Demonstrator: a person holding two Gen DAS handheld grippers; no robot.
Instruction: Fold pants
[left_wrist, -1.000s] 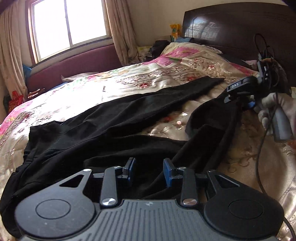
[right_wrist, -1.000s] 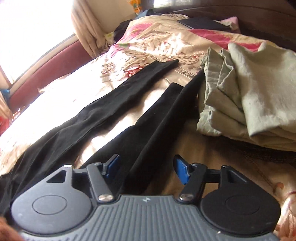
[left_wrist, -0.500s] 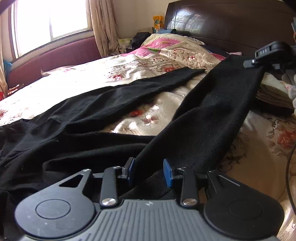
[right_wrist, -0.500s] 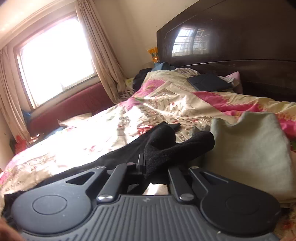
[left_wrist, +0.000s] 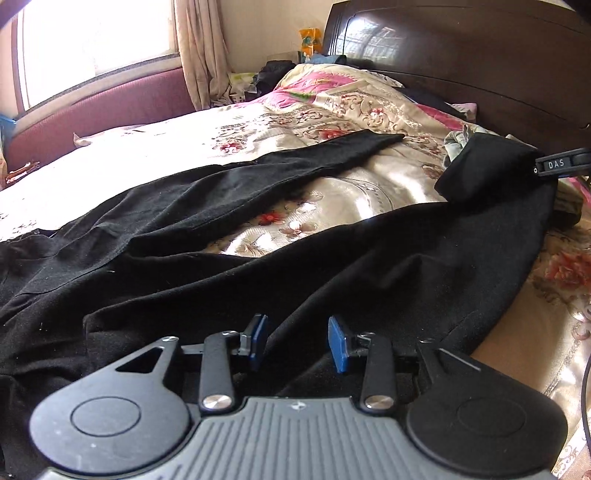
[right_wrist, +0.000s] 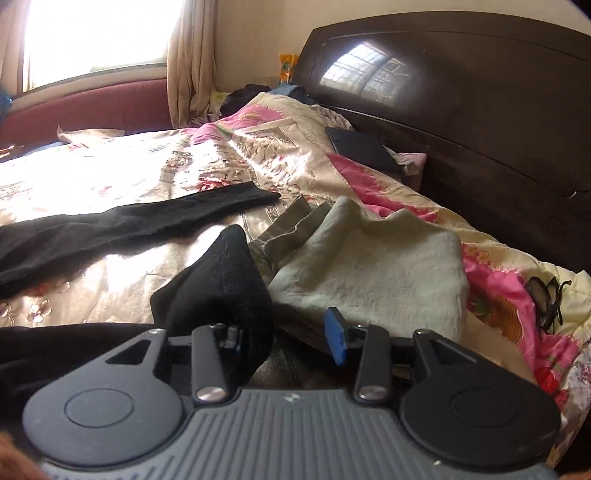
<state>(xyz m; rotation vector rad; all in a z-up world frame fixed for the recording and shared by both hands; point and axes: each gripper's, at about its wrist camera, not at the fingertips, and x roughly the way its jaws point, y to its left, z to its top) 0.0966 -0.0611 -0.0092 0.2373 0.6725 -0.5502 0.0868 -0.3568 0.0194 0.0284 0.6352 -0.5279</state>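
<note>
**A:** Where are the pants, and what are the grippers doing?

**B:** The black pants (left_wrist: 229, 266) lie spread on a floral bedspread (left_wrist: 332, 199). One leg runs far toward the dark headboard (left_wrist: 480, 66); the nearer leg stretches right, its cuff (right_wrist: 218, 280) bunched up. The left gripper (left_wrist: 297, 341) sits over the nearer leg with its blue pads apart and opening slightly; cloth lies under and between them, but I see no pinch. The right gripper (right_wrist: 286, 338) is opening: the cuff drapes over its left finger, the right pad stands clear, so nothing is clamped.

**A:** What could go wrong from here?

**B:** I judge the cuff may drop in a crumpled heap rather than flat, because the jaws are letting go while the fabric is still humped. It might also snag on that left finger and drag when the hand pulls away. The leg looks loosely stretched, so a slack release could leave a twist.

**A:** Anything in the way?

**B:** Yes. A folded pale green cloth (right_wrist: 369, 266) lies just right of the cuff, touching or nearly so, crowding the leg's end. Farther right, dark eyeglasses (right_wrist: 546, 302) rest on the bedspread. A dark flat case (right_wrist: 362, 147) lies near the headboard, well apart.
</note>
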